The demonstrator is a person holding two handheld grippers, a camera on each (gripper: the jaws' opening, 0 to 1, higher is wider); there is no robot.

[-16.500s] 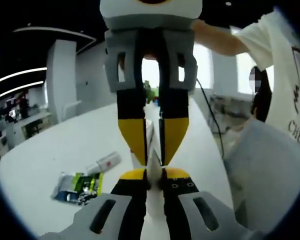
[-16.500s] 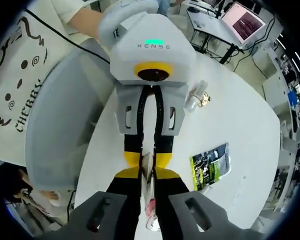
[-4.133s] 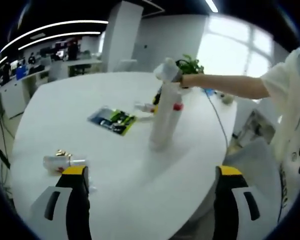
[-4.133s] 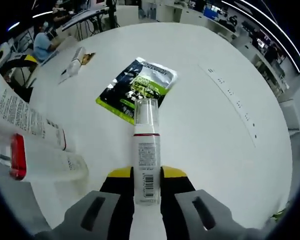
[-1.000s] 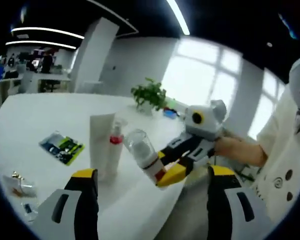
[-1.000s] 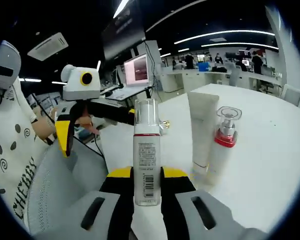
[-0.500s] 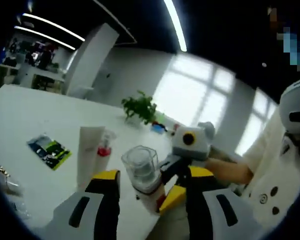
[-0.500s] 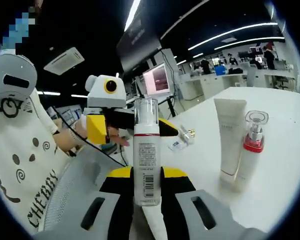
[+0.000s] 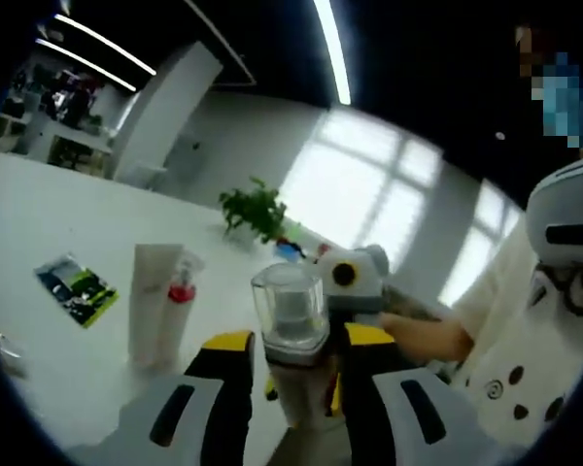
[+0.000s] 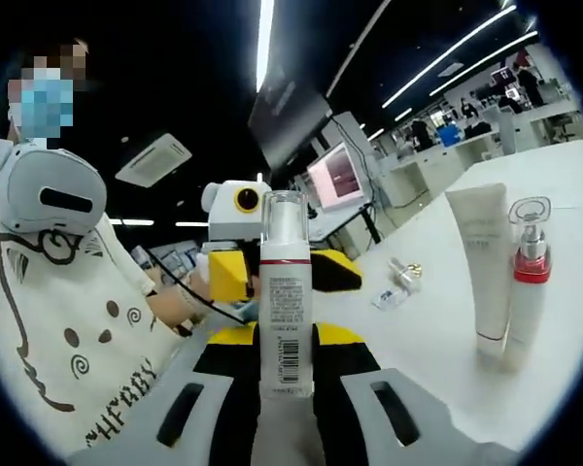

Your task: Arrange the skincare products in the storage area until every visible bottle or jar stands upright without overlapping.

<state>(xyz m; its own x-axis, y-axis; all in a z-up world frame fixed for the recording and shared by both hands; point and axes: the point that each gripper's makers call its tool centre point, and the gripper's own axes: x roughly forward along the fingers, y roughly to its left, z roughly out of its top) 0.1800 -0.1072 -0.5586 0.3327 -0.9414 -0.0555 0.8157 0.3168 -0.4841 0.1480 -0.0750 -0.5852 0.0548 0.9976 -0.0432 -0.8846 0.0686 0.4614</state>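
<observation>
The pump bottle [image 10: 284,291], white with a clear cap, is up off the desk [image 10: 437,349], standing straight between the yellow pads of the right gripper [image 10: 284,342], whose jaws are closed snug on its lower body, barcode label facing the camera. In the left gripper view the same bottle's clear cap [image 9: 290,313] sits right between the jaws of the left gripper [image 9: 290,351], which are drawn in narrow beside it; whether they actually pinch it, I cannot tell, as the bottle's body hides the contact. So both grippers meet at this one bottle in mid-air, in front of the person [image 10: 68,320] in the white printed shirt.

Out on the white desk, a white tube [image 10: 478,262] stands upright on its cap, and just beside it a slim bottle with a red collar [image 10: 528,282] stands upright too, the pair close together but which of them touches I cannot tell. A green and black sachet [image 9: 76,289] lies flat, well apart from them. Small wrapped items [image 10: 398,282] lie further back. A potted plant [image 9: 255,209] sits at the desk's far edge.
</observation>
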